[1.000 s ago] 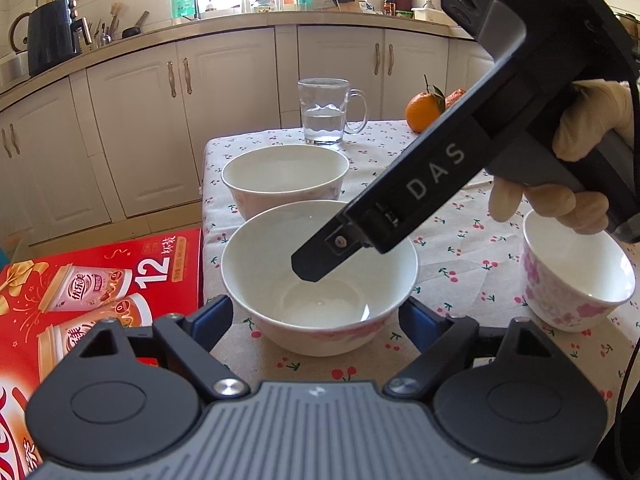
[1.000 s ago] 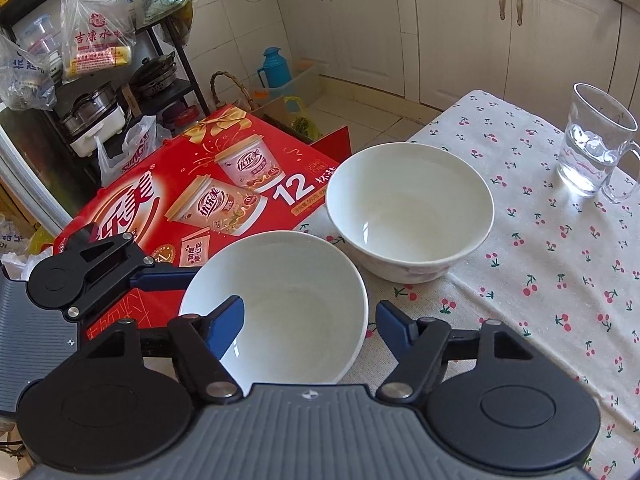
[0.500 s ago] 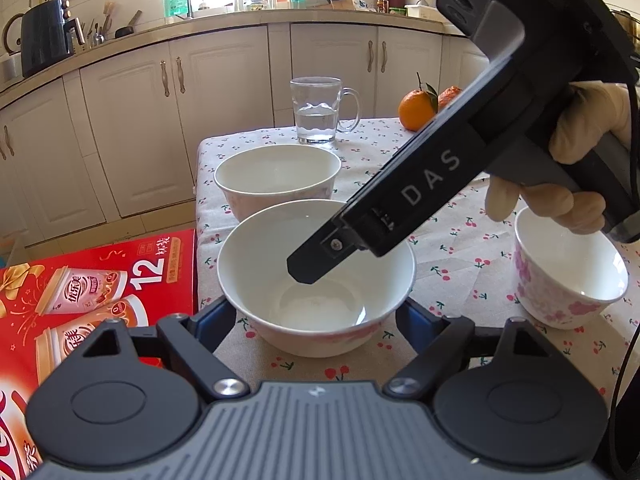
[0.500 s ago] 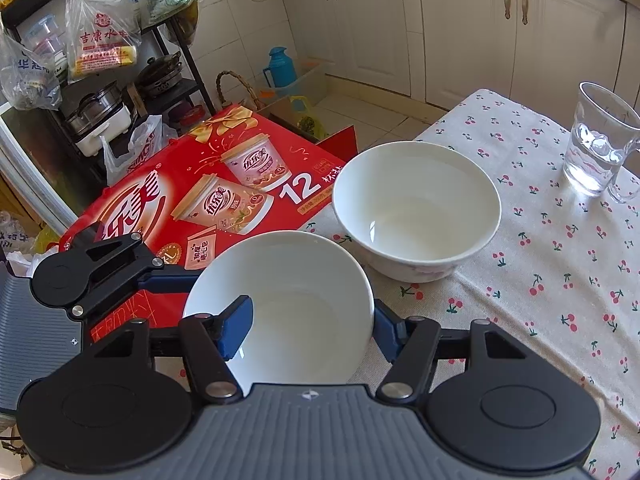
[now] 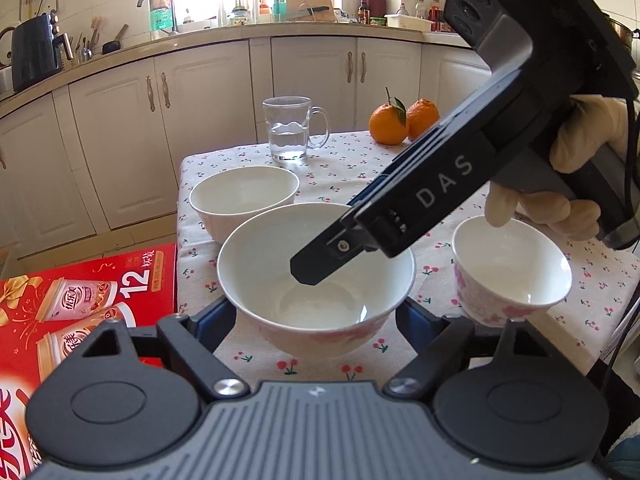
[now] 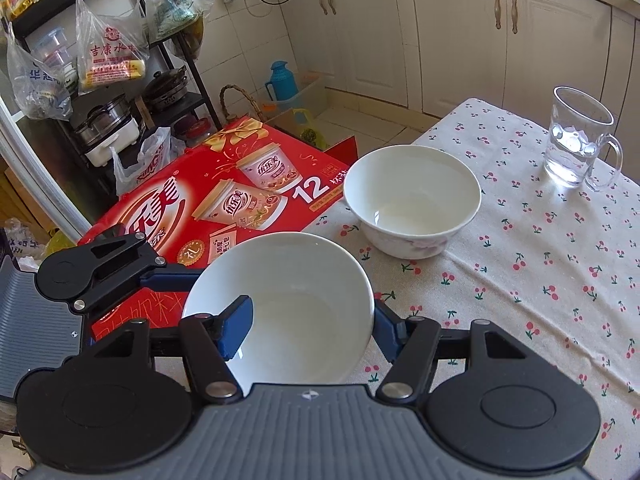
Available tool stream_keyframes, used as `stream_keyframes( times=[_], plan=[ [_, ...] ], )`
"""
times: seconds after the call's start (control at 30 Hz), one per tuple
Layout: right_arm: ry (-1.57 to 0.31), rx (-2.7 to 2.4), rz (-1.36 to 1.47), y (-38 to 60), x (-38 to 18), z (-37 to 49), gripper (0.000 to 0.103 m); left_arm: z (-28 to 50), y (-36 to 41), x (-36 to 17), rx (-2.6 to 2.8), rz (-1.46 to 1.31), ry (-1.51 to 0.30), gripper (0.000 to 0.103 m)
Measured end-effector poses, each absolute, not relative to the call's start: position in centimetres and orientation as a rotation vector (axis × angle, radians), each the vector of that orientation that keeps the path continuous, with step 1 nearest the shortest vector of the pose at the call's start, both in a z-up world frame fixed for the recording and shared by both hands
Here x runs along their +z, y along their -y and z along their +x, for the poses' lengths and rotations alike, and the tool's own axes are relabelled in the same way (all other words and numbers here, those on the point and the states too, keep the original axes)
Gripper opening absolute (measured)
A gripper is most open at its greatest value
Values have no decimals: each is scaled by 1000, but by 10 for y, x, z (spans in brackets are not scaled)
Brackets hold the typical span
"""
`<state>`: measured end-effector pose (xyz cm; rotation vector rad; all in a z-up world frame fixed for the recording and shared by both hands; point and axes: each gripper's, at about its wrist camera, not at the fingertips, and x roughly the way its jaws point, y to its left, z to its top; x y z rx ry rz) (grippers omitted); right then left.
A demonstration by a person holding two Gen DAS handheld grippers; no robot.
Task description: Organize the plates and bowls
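Right hand-held gripper [image 6: 308, 330] has narrowed since a second ago: its left blue pad [image 6: 237, 330] now sits inside the near white ceramic bowl [image 6: 280, 304], the right pad outside the rim at 3 o'clock, so the bowl wall is pinched between them. Whether the pads press firmly, can't tell. Bowl position on the surface roughly unchanged.

Left hand-held gripper [image 5: 316, 320] is spread wide, blue pads flanking the same bowl [image 5: 316, 276] at 9 and 3 o'clock, apart from its wall, holding nothing. In the left wrist view the right tool's black finger dips into the bowl from 2 o'clock; gloved right hand [image 5: 560, 184] grips its handle.

Near bowl sits at the front-left edge of the cherry-print tablecloth surface [image 6: 540, 280]. Second white ceramic bowl with a pink floral base [image 6: 412, 200] stands just beyond it at 12 o'clock, apart. Smaller white cup-shaped bowl with pink flowers [image 5: 510, 272] sits at 3 o'clock of the near bowl, apart.

Clear glass mug with water [image 5: 290, 128] at the far edge. Two oranges [image 5: 402, 120] at the far right, touching each other. Red printed cardboard box [image 6: 224, 200] lies off the surface's left side.
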<state>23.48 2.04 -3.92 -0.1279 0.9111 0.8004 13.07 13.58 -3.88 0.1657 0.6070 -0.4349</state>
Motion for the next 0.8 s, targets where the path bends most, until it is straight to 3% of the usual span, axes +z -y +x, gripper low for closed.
stream_keyframes(
  times=[0.8],
  plan=[
    [-809, 695, -108, 76, -5, 160, 70, 91, -54, -10, -561, 257, -551, 87]
  ],
)
